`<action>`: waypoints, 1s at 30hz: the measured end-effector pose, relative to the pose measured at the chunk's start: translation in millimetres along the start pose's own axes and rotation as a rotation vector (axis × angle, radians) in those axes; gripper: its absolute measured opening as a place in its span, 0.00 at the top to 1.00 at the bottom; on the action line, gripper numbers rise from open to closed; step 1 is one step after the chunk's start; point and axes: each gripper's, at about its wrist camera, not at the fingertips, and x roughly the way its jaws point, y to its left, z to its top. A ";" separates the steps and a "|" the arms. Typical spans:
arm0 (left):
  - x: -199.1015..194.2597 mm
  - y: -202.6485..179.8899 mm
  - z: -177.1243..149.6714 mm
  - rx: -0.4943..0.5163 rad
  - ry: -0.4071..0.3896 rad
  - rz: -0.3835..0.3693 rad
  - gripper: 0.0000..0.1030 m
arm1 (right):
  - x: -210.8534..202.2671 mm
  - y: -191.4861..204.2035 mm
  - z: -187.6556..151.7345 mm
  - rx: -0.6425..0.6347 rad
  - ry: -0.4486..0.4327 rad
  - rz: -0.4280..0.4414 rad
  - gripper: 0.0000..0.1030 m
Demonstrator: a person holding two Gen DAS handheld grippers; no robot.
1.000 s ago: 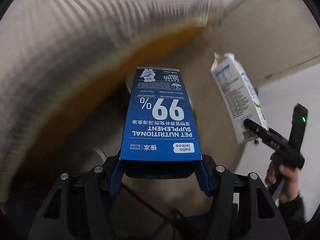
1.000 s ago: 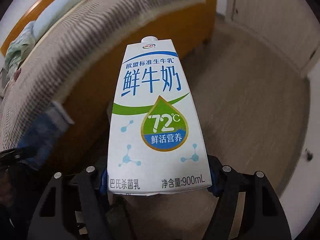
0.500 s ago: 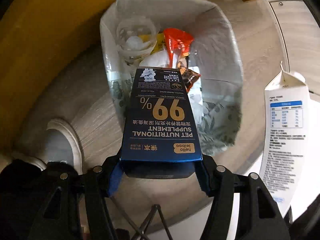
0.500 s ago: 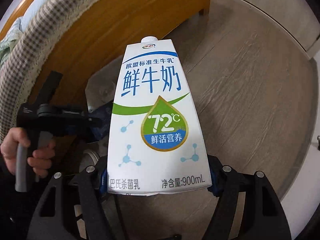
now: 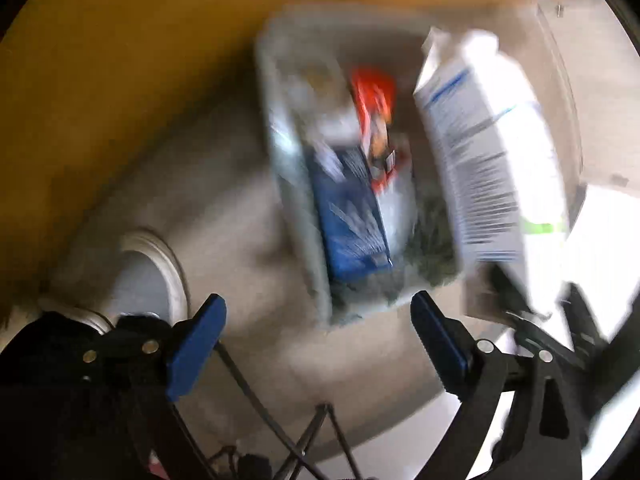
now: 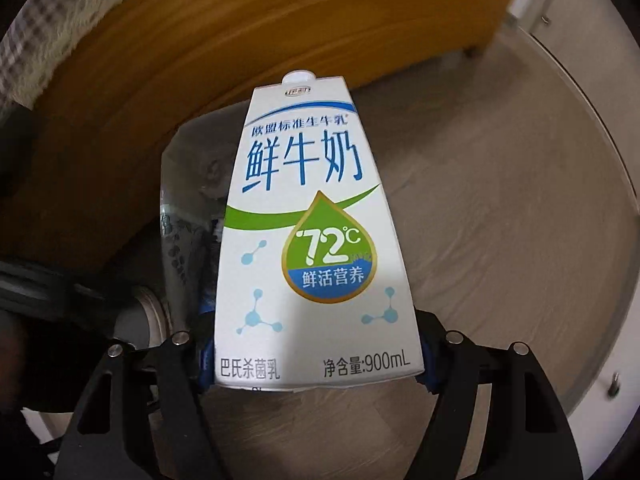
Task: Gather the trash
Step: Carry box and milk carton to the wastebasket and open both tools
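My left gripper is open and empty above the near edge of a trash bin lined with a clear bag. The blue pet-supplement box lies inside the bin beside an orange wrapper; the view is blurred. My right gripper is shut on a white milk carton, held upright over the bin. The carton also shows in the left wrist view, over the bin's right side.
The bin stands on a wood-look floor against an orange-brown wooden bed frame. A grey-and-white shoe is left of the bin. A white cabinet door is at the far right.
My left gripper has opened and the blue box has dropped into the bin. My right gripper has carried the milk carton left, over the bin.
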 end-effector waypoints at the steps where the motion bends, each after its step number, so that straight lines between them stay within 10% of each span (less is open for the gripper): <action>1: -20.7 10.3 -1.5 -0.019 -0.050 0.001 0.12 | 8.3 6.3 3.3 -0.024 0.011 -0.001 0.32; 6: -81.8 35.8 -15.6 -0.028 -0.227 0.031 0.12 | 76.3 36.0 -1.8 -0.165 0.108 -0.099 0.32; 14: -102.5 47.5 -42.4 -0.016 -0.247 0.026 0.12 | 144.4 19.9 -39.2 -0.042 0.322 -0.180 0.30; 30: -136.4 60.6 -61.3 0.025 -0.369 -0.036 0.12 | 36.1 3.6 -42.3 0.112 0.206 -0.143 0.22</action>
